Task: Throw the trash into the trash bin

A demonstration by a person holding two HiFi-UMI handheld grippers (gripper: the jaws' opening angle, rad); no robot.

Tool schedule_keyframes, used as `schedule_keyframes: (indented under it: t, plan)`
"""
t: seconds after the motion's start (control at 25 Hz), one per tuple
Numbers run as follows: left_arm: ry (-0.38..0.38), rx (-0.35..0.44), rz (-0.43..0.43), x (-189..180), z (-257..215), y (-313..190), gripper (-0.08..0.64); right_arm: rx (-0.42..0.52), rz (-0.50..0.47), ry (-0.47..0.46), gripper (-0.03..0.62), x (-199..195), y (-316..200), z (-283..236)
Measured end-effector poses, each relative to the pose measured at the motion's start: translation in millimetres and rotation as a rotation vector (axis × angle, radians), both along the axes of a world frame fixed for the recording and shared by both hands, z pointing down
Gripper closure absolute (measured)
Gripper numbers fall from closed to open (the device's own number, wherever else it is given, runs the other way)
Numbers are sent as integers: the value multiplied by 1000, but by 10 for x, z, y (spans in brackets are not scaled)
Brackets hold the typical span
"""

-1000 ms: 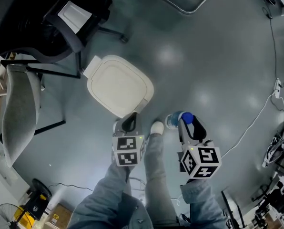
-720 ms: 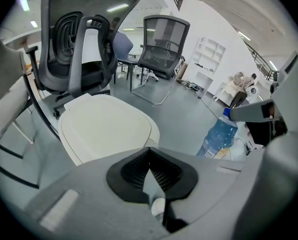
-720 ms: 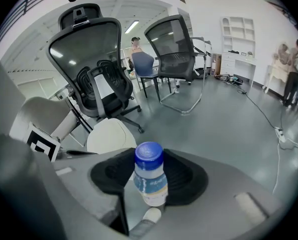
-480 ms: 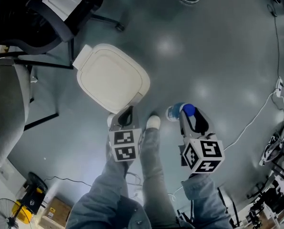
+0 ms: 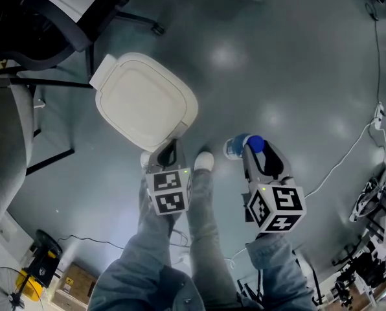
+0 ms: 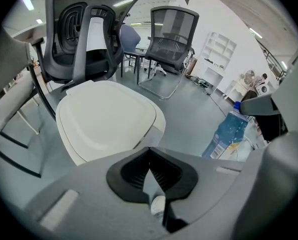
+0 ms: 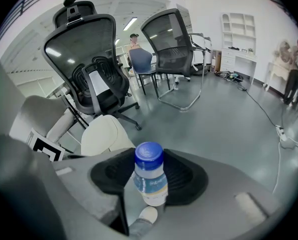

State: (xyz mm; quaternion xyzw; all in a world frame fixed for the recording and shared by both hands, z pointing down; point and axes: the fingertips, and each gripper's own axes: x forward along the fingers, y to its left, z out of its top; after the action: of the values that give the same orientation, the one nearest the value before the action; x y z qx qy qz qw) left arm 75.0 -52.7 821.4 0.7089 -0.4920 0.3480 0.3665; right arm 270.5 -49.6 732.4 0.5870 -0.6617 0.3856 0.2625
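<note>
The trash bin [image 5: 144, 99] is white with its lid down; it stands on the grey floor just ahead of my left gripper [image 5: 169, 149]. That gripper's jaws meet at the tips with nothing between them, and in the left gripper view [image 6: 149, 151] the trash bin [image 6: 106, 119] fills the space right beyond them. My right gripper [image 5: 254, 149] is shut on a clear plastic bottle [image 5: 238, 146] with a blue cap. The bottle [image 7: 150, 181] stands upright between the black pads, to the right of the bin [image 7: 101, 134]. The left gripper view also catches the bottle [image 6: 229, 134].
Black office chairs [image 5: 70, 11] stand behind the bin and a grey chair [image 5: 5, 141] to its left. A white cable [image 5: 348, 161] runs across the floor at the right. The person's legs and a white shoe [image 5: 204, 161] lie between the grippers.
Both grippers have sunk a little toward the floor. The bottle stays gripped in the right one. The bin now sits further up and left in the head view.
</note>
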Motion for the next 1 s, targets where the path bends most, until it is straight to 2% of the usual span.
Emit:
schedule_keyframes:
  t: [0.12,0.36,0.48,0.64,0.8,1.0]
  plan:
    - [-22,1,-1,13,23,-13,549,-3,3,-2,413,23,-14,24]
    - [-18,-25,-37,31,69,27,549,-2,6,-1,413,82,-36,16]
    - [-18,-36,-35,29,74,67,549,4,7,3,413,113,-49,-4]
    - [-34,-10,-5,15,14,-27,549,8,9,7,413,117,-71,-17]
    - [-4,-48,-6,21,16,-17,549,10,11,10,413,95,-72,-45]
    - [-4,-37,13,-4,-62,-56,549,19,7,16,413,35,-102,-110]
